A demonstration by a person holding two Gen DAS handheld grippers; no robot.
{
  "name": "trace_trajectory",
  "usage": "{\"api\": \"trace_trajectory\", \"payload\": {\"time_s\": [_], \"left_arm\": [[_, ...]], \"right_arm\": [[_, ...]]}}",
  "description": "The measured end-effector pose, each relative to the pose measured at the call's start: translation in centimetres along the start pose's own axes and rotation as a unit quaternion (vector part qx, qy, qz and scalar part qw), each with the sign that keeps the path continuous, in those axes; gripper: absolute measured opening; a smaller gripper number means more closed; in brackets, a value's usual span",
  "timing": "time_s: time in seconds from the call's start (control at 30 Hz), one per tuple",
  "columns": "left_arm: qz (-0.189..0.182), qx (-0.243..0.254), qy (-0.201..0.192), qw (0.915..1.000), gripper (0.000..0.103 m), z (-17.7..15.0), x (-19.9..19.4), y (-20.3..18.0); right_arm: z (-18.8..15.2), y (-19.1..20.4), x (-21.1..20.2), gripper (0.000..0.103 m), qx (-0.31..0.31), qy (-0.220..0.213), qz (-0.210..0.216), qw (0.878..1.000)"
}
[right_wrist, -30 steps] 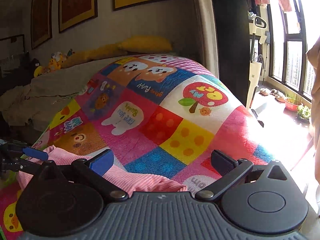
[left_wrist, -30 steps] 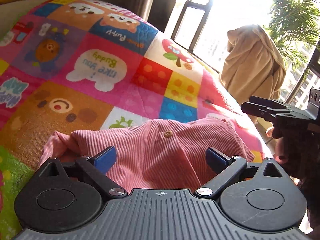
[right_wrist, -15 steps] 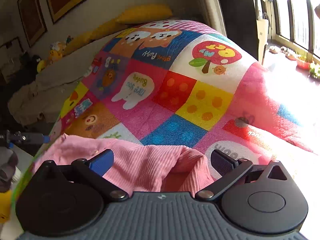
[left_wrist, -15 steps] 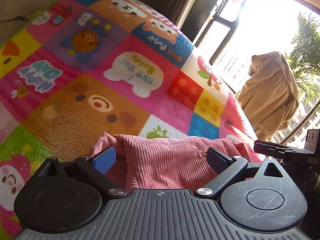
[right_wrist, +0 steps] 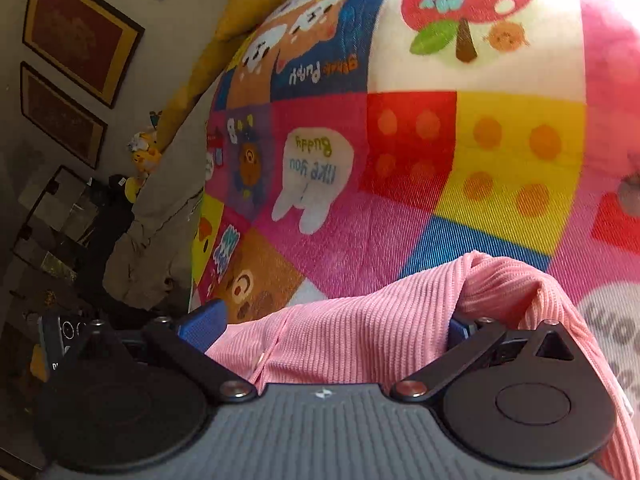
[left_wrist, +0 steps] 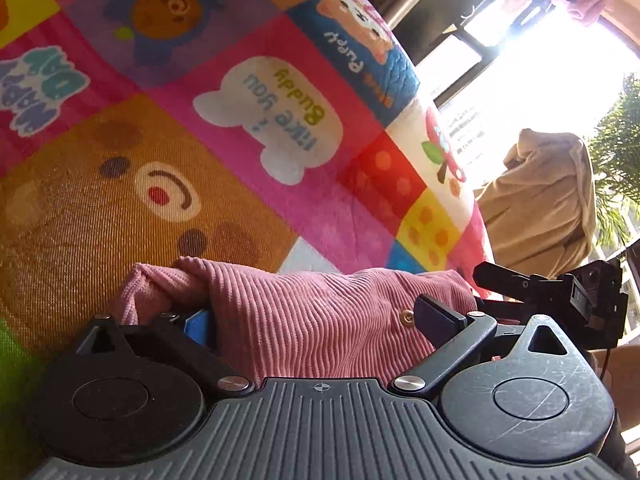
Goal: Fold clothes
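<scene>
A pink corduroy garment (left_wrist: pixel 320 316) with a small brass button lies bunched on the patchwork cartoon blanket (left_wrist: pixel 120 208). My left gripper (left_wrist: pixel 316 320) is open, its blue-padded fingers straddling the garment's near edge, with cloth draped over the left pad. The right gripper's body shows at the right of the left wrist view (left_wrist: pixel 560 292). In the right wrist view the same garment (right_wrist: pixel 360 336) fills the gap of my open right gripper (right_wrist: pixel 332 326), and a raised fold covers the right finger.
The blanket (right_wrist: pixel 440 160) covers a bed. A beige robe (left_wrist: pixel 540 208) hangs by the bright window on the right. Yellow pillows (right_wrist: pixel 256 12), framed pictures (right_wrist: pixel 76 32) and a cluttered dark area lie to the left.
Both grippers have moved down and forward onto the garment. The cloth now lies between the fingers of each and drapes over one pad. The jaws stay open.
</scene>
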State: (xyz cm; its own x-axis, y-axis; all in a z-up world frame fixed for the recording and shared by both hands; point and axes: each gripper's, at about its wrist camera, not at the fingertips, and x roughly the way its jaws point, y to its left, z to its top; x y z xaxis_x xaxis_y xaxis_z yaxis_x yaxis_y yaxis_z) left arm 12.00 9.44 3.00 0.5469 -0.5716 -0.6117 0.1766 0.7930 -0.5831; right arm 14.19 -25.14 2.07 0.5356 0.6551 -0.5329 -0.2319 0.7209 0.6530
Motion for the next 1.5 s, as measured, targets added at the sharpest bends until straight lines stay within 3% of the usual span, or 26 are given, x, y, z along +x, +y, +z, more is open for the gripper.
{"api": "trace_trajectory", "payload": {"time_s": [0.07, 0.13, 0.27, 0.37, 0.43, 0.47, 0.57, 0.73, 0.9, 0.97, 1.1, 1.3, 1.4, 1.5], "left_arm": [[0.018, 0.021, -0.027, 0.9992, 0.100, 0.4, -1.0, -0.6], [0.042, 0.060, -0.045, 0.9963, 0.100, -0.3, -2.5, -1.4], [0.068, 0.112, -0.109, 0.9854, 0.100, -2.7, -5.5, -2.8], [0.049, 0.106, -0.162, 0.9800, 0.100, -3.8, -6.8, -3.8], [0.048, 0.101, -0.177, 0.9779, 0.100, -4.1, -6.8, -4.5], [0.048, 0.099, -0.178, 0.9778, 0.100, -4.2, -6.7, -4.9], [0.051, 0.110, -0.163, 0.9791, 0.101, -5.1, -5.4, -5.7], [0.104, 0.126, -0.107, 0.9807, 0.101, -7.7, -1.7, -5.1], [0.119, 0.064, -0.135, 0.9816, 0.101, -9.2, -2.2, -2.7], [0.113, 0.023, -0.156, 0.9810, 0.101, -9.6, -3.2, -1.5], [0.144, -0.015, -0.189, 0.9712, 0.101, -9.9, -5.1, -0.1], [0.160, 0.020, -0.147, 0.9759, 0.101, -9.4, -4.4, 0.0], [0.141, 0.040, -0.142, 0.9790, 0.101, -9.9, -3.1, -1.0], [0.110, 0.080, -0.124, 0.9829, 0.101, -10.4, -1.9, -2.3]], "right_arm": [[0.4, 1.3, -0.6, 0.103, -0.035, -0.007, -0.017, 0.999], [-0.2, 2.0, -1.4, 0.103, -0.078, -0.010, -0.063, 0.995], [-3.1, 3.6, -3.0, 0.103, -0.185, -0.063, -0.178, 0.965], [-4.9, 4.6, -2.8, 0.103, -0.226, -0.069, -0.172, 0.956], [-5.7, 5.9, -1.2, 0.103, -0.259, -0.058, -0.170, 0.949], [-6.2, 6.4, -0.1, 0.103, -0.283, -0.047, -0.186, 0.940], [-8.3, 6.9, 2.9, 0.103, -0.360, -0.017, -0.263, 0.895], [-9.1, 6.7, 0.4, 0.103, -0.326, -0.058, -0.256, 0.908], [-10.0, 7.7, -3.2, 0.103, -0.312, -0.119, -0.242, 0.911], [-10.3, 8.3, -3.4, 0.103, -0.314, -0.121, -0.223, 0.915], [-9.9, 8.4, -2.3, 0.103, -0.314, -0.125, -0.247, 0.908], [-6.1, 1.2, -4.3, 0.103, -0.126, -0.148, -0.267, 0.944], [-6.2, -2.0, -3.6, 0.103, -0.068, -0.098, -0.194, 0.974], [-7.4, -1.7, -3.4, 0.103, -0.085, -0.078, -0.127, 0.985]]}}
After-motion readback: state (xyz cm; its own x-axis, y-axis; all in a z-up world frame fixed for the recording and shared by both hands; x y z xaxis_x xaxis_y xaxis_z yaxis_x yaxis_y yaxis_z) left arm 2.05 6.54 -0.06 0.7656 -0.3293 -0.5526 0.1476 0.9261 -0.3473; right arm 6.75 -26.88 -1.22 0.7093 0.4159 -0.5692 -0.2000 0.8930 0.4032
